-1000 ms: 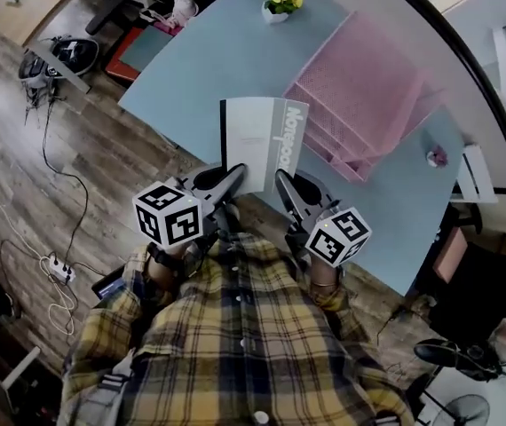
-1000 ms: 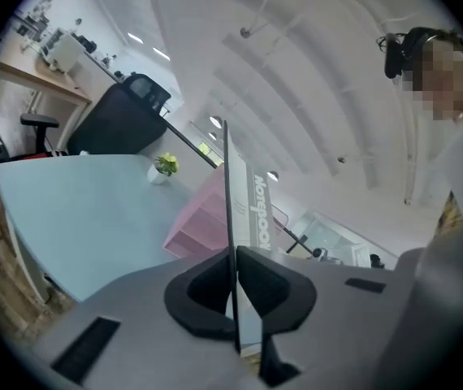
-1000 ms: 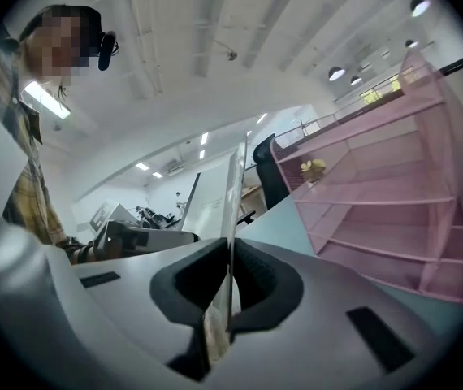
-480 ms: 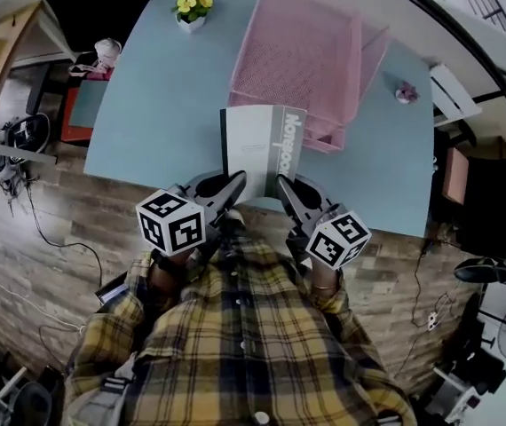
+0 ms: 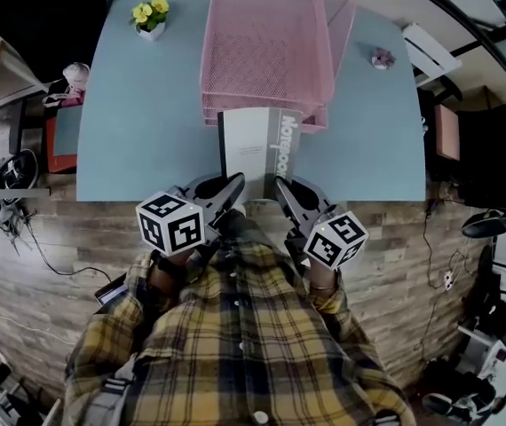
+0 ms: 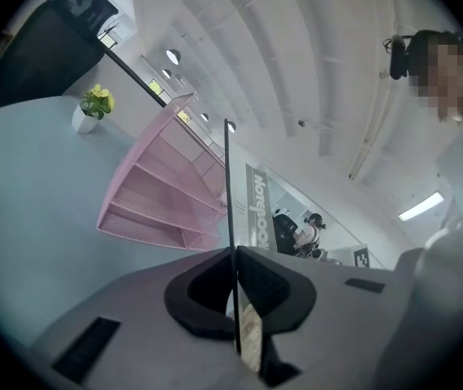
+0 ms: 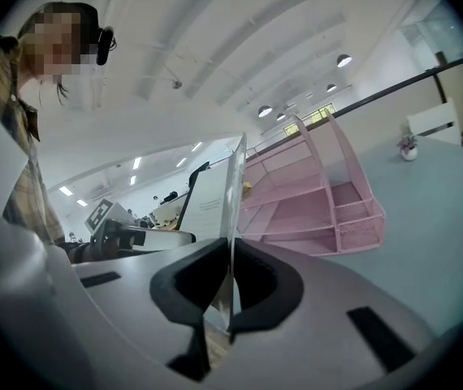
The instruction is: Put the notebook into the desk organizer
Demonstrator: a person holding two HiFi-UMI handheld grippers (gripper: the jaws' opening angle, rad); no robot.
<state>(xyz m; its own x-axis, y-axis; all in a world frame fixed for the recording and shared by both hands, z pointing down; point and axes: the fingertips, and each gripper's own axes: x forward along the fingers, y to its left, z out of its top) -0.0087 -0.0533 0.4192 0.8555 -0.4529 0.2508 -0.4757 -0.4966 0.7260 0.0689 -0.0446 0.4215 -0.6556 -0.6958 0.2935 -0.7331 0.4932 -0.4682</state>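
Both left tongs (image 5: 238,183) and right tongs (image 5: 279,185) are clamped on the notebook (image 5: 255,145), which should be kept flat and fed squarely into the desk organizer (image 5: 266,51).

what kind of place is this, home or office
Probably an open office or lab: a blue desk with a pink mesh desk organizer, rows of ceiling lights, and people seated at workstations behind.
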